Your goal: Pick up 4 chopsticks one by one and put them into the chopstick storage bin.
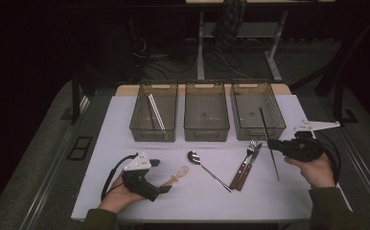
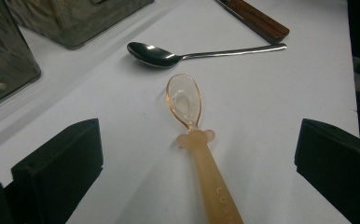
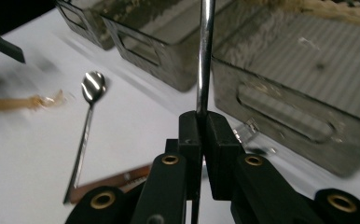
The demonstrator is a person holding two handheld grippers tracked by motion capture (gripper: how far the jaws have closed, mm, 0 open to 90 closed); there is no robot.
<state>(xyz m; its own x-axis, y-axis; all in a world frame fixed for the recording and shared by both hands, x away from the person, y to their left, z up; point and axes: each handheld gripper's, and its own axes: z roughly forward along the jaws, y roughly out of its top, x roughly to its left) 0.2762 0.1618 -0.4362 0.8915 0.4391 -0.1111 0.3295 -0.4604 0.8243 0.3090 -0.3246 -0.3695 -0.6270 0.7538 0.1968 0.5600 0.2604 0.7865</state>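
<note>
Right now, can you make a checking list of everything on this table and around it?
Surface: white table top, lit, dark around it.
Job's things: thin metal rod clamped in the right gripper; translucent plastic spoon lying between the left gripper's open jaws, untouched.
Clutter: metal spoon; fork and knife with wooden handles lying side by side; three clear bins, the left one with pale sticks.
Grippers: left open, right shut.
Cables: one loops from each gripper.
Surroundings: desk legs and floor cables behind.

Dim, dark-edged room beyond a brighter white table (image 1: 140,201); motion blur in right gripper view.
</note>
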